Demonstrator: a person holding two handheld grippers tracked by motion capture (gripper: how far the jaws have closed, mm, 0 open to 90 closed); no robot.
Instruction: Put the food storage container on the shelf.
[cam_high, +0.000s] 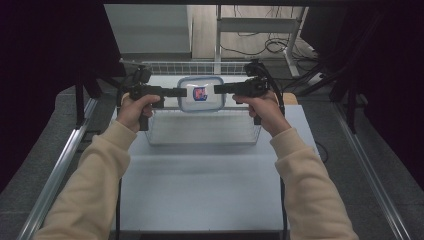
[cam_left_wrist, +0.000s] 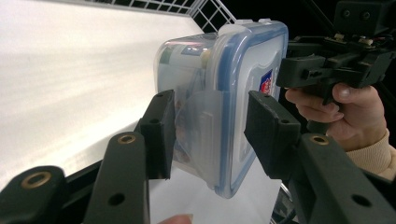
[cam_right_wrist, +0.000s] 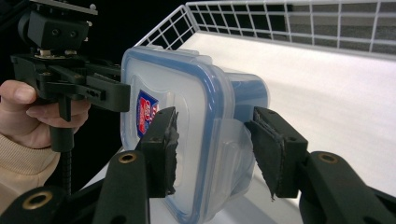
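- The lidded plastic food container (cam_high: 201, 94) hangs in the air between the two grippers, above the far part of the white table (cam_high: 200, 185), its blue-edged lid facing up in the high view.
- The left gripper (cam_high: 181, 92) clamps the container's left edge: in the left gripper view one pad lies against the clear body (cam_left_wrist: 187, 116) and the other against the lid (cam_left_wrist: 252, 84), with the side latch flap (cam_left_wrist: 201, 126) between them.
- The right gripper (cam_high: 220, 89) clamps the opposite edge the same way; in the right gripper view one pad presses the lid next to the red-and-blue label (cam_right_wrist: 145, 112), the other the box's underside, the latch flap (cam_right_wrist: 231, 149) between.
- Both pairs of jaws are pinching the container, neither spread free of it.
- Through the clear wall, pale items show inside the container; what they are cannot be told.
- A white wire basket (cam_high: 190, 67) stands on the table below and behind the lifted box; its mesh wall (cam_right_wrist: 299, 23) rises at the far edge in the right gripper view.
- A clear bin (cam_high: 200, 131) sits on the table just under the container.
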